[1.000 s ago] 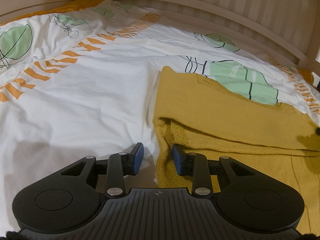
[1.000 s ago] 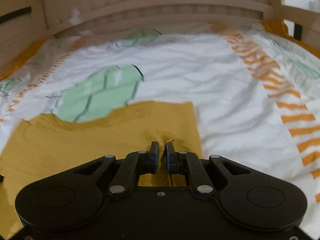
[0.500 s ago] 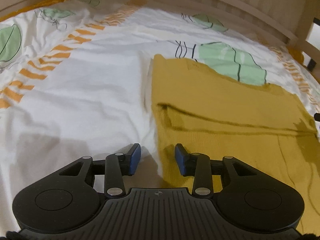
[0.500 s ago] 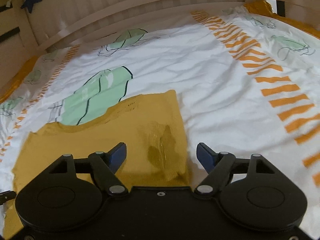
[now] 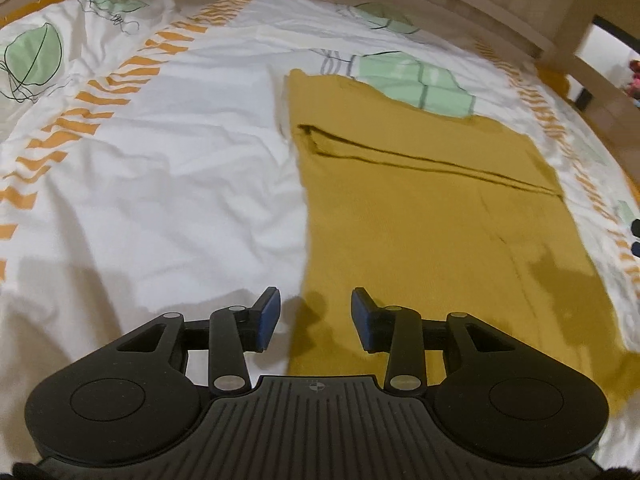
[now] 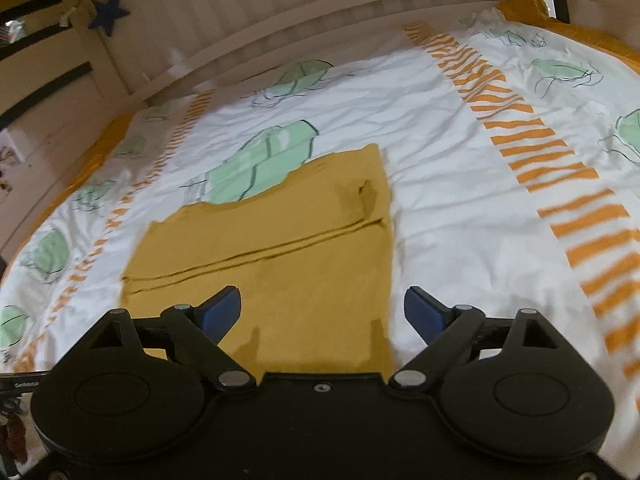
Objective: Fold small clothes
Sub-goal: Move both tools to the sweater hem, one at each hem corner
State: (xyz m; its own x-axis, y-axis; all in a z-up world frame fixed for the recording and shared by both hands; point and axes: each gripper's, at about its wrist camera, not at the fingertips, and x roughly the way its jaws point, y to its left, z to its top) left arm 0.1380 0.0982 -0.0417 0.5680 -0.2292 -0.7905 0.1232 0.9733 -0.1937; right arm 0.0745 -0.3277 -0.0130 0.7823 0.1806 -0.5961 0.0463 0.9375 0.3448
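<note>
A mustard-yellow knit garment [image 5: 432,216] lies flat on the bed, with a folded layer whose edge runs across it. The right wrist view shows the same garment [image 6: 296,256] from its other side. My left gripper [image 5: 314,314] hovers over the garment's near left edge, jaws partly apart and holding nothing. Above the garment's near right edge my right gripper [image 6: 322,308] has its jaws wide and still opening, with nothing pressed between the blue pads. Tips of the right gripper [image 5: 635,236] peek in at the left wrist view's right border.
The bed cover [image 5: 160,184] is white with green leaf prints and orange stripe bands. A pale wooden slatted bed rail [image 6: 320,20] runs along the far side. A dark blue star [image 6: 108,12] hangs at the upper left of the rail.
The right gripper let go of the garment's corner, opened wide and pulled back and up. The left gripper widened slightly and also drew back, so more of the garment shows.
</note>
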